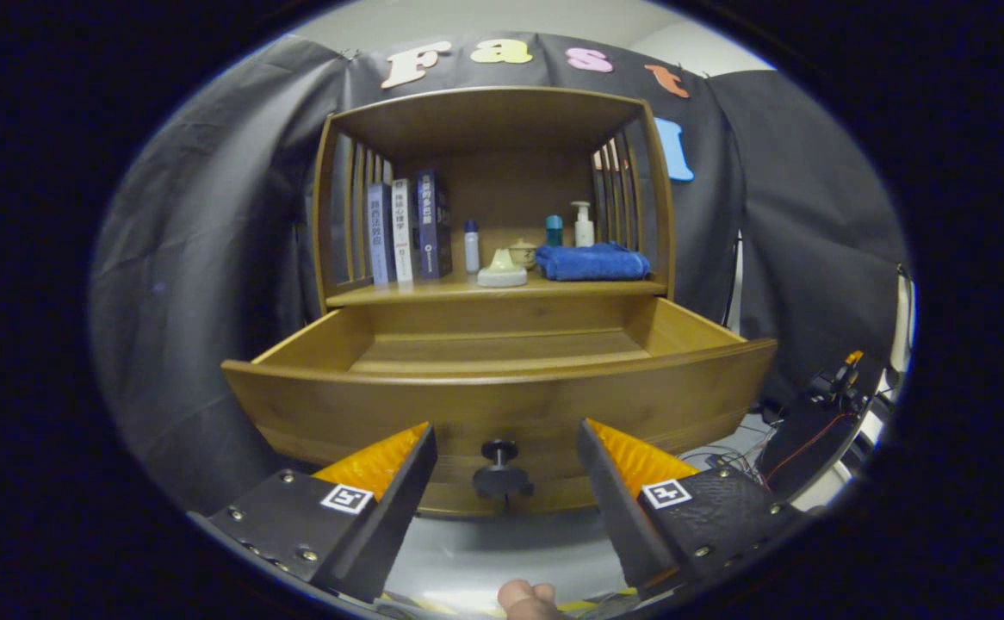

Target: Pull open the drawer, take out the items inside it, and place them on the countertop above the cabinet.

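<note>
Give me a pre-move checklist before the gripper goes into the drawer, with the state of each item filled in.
1. Drawer pulled open: ok, it stands well out from the cabinet, its floor in sight.
2. Gripper open and free: ok, its fingers are spread wide with nothing between them but the knob ahead, untouched.
3. Item to pick in the drawer: cannot tell, the visible floor is bare, and the front wall hides the near part.
4. Room on the countertop: ok, but tight. Books, a small bottle, a pale dish and a folded blue towel sit there; bare wood shows along its front edge.
5. Path over the drawer's front wall: ok, nothing stands in the way.
</note>
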Available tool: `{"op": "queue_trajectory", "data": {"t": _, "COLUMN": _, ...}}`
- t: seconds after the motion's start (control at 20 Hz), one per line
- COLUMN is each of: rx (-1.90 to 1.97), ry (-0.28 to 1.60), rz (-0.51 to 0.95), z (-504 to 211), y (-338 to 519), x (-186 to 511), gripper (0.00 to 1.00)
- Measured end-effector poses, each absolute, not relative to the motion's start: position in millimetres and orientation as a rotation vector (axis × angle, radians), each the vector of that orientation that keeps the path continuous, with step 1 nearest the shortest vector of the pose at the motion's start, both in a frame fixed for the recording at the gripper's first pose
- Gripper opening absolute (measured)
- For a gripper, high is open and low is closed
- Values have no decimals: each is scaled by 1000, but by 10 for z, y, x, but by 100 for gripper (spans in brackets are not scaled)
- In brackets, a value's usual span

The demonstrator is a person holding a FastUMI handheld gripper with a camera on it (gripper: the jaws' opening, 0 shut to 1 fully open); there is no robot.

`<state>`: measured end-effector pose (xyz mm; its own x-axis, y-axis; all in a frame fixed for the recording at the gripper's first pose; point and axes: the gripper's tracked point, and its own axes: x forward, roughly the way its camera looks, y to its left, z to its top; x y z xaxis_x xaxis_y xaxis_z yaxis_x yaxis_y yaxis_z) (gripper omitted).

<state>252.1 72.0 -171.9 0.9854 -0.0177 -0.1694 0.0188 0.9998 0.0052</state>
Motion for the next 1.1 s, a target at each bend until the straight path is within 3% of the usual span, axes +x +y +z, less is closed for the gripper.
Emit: {"op": "queue_trajectory", "data": {"t": 1.1, "rx": -7, "ry": 150, "rz": -4, "z": -1808, "y": 870, "x": 3421, "gripper": 99}}
